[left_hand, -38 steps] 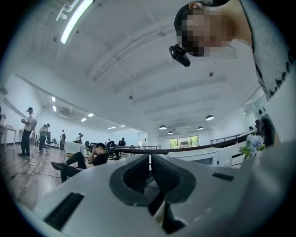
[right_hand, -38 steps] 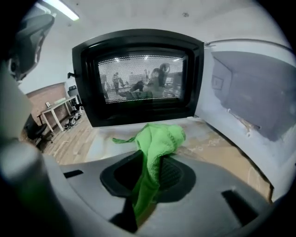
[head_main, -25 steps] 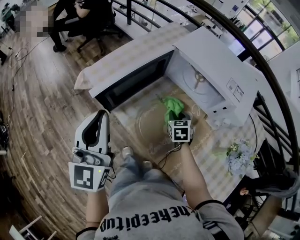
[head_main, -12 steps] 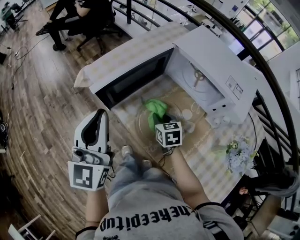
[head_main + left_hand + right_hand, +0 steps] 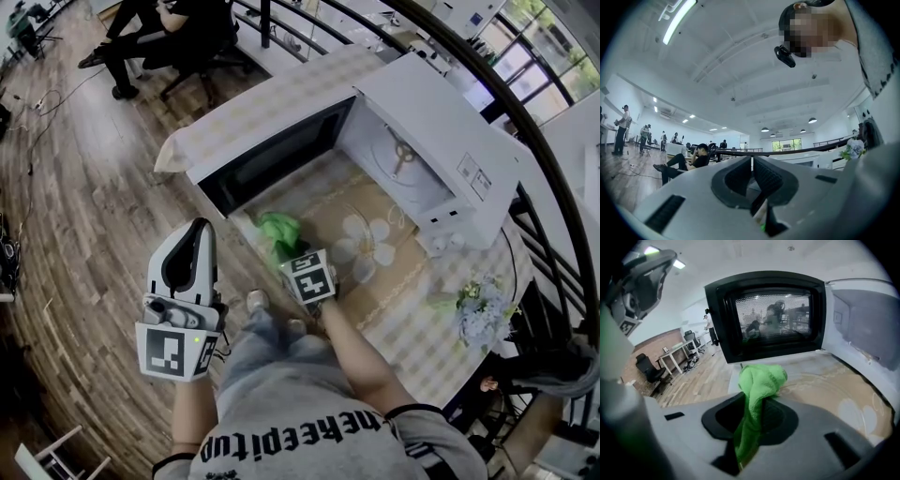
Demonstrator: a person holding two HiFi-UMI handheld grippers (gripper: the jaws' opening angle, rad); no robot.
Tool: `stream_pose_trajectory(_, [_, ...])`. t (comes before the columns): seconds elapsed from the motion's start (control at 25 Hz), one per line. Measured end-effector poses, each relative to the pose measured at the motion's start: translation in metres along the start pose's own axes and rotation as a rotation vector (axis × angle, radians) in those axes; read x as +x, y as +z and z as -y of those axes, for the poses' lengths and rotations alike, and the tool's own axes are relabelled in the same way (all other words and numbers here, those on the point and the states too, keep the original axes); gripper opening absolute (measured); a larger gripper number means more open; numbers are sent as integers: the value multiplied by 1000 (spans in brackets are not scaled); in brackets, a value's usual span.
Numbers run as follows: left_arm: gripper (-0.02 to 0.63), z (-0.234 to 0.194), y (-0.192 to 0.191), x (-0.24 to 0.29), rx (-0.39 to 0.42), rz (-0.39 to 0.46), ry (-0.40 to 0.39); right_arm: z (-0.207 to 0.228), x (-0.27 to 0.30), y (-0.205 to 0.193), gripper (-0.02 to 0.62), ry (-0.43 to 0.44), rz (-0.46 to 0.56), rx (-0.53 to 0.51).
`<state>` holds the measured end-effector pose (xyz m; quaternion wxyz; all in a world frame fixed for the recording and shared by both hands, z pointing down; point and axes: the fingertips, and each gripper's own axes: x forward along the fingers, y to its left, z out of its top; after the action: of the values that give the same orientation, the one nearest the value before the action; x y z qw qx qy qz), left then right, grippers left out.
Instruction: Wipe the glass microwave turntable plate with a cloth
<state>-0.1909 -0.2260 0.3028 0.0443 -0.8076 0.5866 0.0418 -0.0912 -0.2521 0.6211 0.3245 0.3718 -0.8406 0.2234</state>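
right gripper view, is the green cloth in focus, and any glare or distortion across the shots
Right gripper view: the green cloth sits close to the lens and looks slightly soft; the microwave door window mirrors the room. Left gripper view: the ceiling strip light is blown out. Head view: the wide-angle lens bends the railing into an arc.

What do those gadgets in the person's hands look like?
The white-grey plastic left gripper and right gripper each carry a cube of black-and-white square markers, plus dark ribbed pads. The person wears a grey T-shirt with black-edged short sleeves.
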Motion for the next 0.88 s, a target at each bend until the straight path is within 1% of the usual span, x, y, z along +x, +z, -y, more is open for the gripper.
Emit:
stream_pose_trajectory(0.12, [15,1,1,0,0,2,-4,14,-6,-3,83,-25,7,22])
stream_pose_trajectory(0.24, [15,4,2,1,-1,3,-10,35,-16,-10,83,-78,11,28])
stream_pose_trajectory(0.52, [15,17,2,4,-8,9,-37,93,-43,-32,83,-200,24,93])
stream_pose_trajectory(0.88, [15,31,4,7,-9,12,-60,139,-74,-54,83,-326,25,125])
